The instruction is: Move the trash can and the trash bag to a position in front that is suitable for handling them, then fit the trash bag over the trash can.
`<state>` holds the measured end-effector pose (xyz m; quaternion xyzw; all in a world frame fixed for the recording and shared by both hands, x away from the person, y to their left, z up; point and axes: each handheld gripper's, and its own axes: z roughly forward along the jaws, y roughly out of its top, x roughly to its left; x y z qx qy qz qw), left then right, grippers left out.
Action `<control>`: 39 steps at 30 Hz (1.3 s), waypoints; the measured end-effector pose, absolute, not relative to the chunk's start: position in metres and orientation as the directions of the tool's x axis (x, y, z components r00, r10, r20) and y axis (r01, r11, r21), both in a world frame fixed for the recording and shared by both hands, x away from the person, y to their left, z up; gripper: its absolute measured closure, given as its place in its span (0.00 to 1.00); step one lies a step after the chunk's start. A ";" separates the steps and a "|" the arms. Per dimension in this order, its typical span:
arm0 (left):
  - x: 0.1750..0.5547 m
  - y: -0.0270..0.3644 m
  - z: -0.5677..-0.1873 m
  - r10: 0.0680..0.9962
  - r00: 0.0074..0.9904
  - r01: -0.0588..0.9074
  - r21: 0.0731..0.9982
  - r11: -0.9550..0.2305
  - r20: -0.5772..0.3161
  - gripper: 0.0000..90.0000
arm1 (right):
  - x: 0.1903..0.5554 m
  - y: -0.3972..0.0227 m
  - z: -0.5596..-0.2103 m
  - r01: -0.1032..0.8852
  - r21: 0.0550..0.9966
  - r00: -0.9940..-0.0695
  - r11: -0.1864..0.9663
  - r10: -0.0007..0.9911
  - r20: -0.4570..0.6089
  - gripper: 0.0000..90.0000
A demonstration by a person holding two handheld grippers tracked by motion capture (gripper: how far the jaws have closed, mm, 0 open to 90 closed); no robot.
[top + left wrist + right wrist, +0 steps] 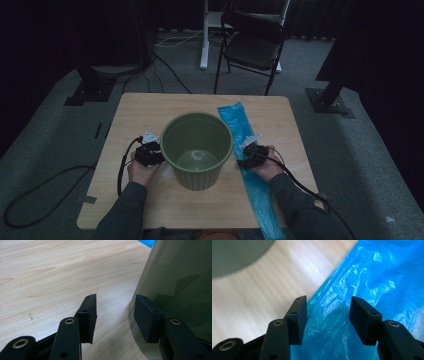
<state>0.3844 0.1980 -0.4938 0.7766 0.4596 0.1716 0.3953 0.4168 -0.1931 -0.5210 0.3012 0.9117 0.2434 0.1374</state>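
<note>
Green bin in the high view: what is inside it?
The green bin looks empty: its bare pale floor shows through the open top. The near inner wall is hidden by the rim. The blue plastic bag lies outside, on the table.

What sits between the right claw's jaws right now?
In the right gripper view, a fold of the blue plastic bag lies between the open jaws of the right claw; the pads do not press it.
</note>
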 end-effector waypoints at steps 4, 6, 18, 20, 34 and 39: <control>0.384 0.198 -0.494 0.849 0.519 0.578 0.772 -0.263 -0.099 0.59 | 0.401 -0.215 -0.521 0.495 0.516 -0.790 0.699 0.609 -0.068 0.55; 0.384 0.198 -0.494 0.849 0.519 0.580 0.771 -0.262 -0.102 0.59 | 0.393 -0.222 -0.520 0.505 0.508 -0.791 0.698 0.609 -0.049 0.56; 0.385 0.199 -0.494 0.846 0.523 0.581 0.769 -0.268 -0.101 0.59 | 0.409 -0.203 -0.499 0.470 0.595 -0.772 0.653 0.630 -0.082 0.46; 0.385 0.199 -0.495 0.847 0.523 0.581 0.768 -0.267 -0.101 0.59 | 0.417 -0.199 -0.500 0.481 0.602 -0.753 0.637 0.652 -0.088 0.46; 0.386 0.200 -0.496 0.846 0.523 0.583 0.767 -0.268 -0.102 0.58 | 0.440 -0.197 -0.510 0.532 0.620 -0.682 0.577 0.726 -0.091 0.42; 0.387 0.199 -0.496 0.846 0.525 0.582 0.767 -0.271 -0.099 0.58 | 0.447 -0.194 -0.510 0.543 0.630 -0.670 0.555 0.739 -0.073 0.42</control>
